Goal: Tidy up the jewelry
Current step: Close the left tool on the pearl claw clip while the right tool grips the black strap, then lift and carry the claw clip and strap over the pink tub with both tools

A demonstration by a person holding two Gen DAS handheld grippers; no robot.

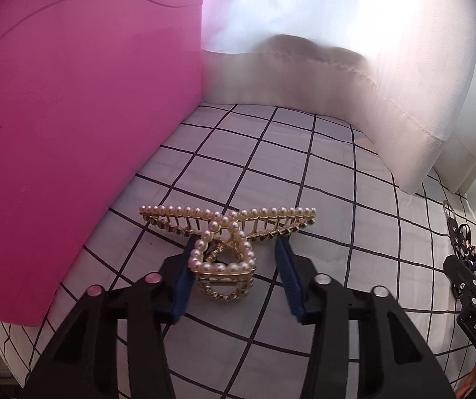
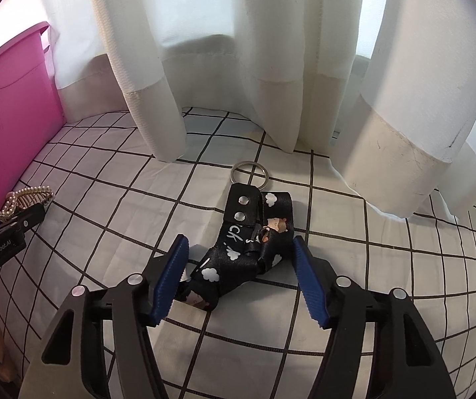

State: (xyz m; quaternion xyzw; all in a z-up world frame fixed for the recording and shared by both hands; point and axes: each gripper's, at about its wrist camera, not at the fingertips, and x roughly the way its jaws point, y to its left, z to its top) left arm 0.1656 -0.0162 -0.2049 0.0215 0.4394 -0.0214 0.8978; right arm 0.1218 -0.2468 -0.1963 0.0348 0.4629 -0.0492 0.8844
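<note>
Your left hand-held gripper [image 1: 234,266] stands apart around the pearl hair clip [image 1: 226,232], whose looped handle sits low in the middle of the frame between the blue pads; the left pad looks to be touching it. Close there and the rounded pearls could slip, or the spring could open the clip. Your right hand-held gripper [image 2: 239,272] is also apart, straddling the black strap keychain [image 2: 248,242] at frame centre on the checked sheet [image 2: 105,179]; a loose fold may slide out. The pink bin [image 1: 71,116] fills the upper left.
</note>
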